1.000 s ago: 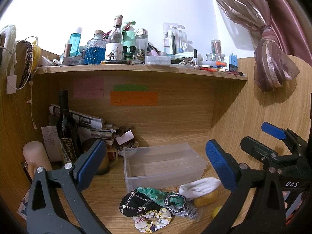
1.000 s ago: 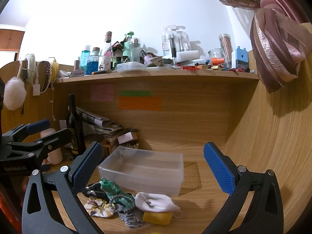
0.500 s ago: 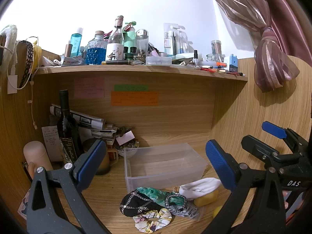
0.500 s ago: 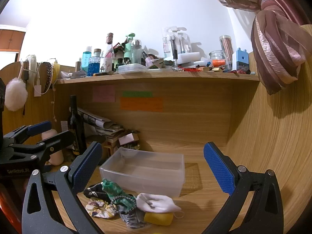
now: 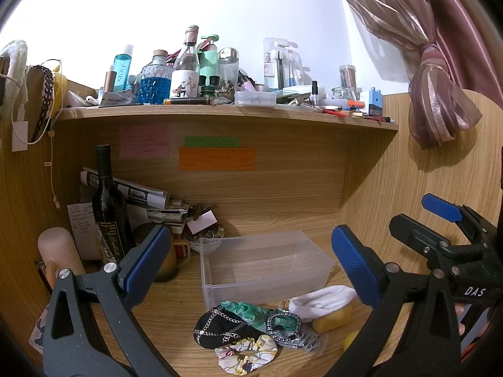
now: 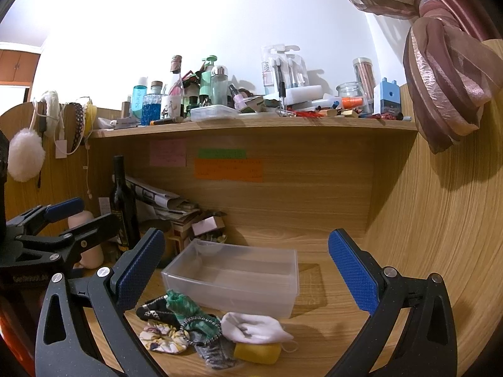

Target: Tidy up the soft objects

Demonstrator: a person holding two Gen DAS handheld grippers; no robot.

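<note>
**A:** Both your tongs stand wide apart with nothing between them: the left tongs (image 5: pixel 250 262) and the right tongs (image 6: pixel 246 267) hang above the table (image 6: pixel 330 320). The soft things sit in a heap just in front of the clear box (image 6: pixel 234 278), touching its near wall.

**B:** So what could trip you up?

**A:** The heap is tangled. The black pouch (image 5: pixel 220 326), the green cloth (image 5: pixel 243 309), the floral scrunchie (image 5: pixel 243 355) and the beaded band (image 5: pixel 283 322) overlap, so I'd guess that if you pinch one, you'll drag its neighbours along and drop them short of the box.

**B:** And the white cloth?

**A:** The white cloth (image 6: pixel 254 328) lies partly on the yellow sponge (image 6: pixel 257 353), at the right end of the heap in front of the box. Lift it quickly and the sponge may shift or roll off the table's near edge.

**B:** Anything about the box itself?

**A:** It looks light and empty. Nudge its wall with a finger and it will likely slide back toward the wine bottle (image 5: pixel 108 207) and the mug (image 5: pixel 168 259) behind it to the left. Your two tongs are also close together; reaching both into the heap risks a knock.
</note>
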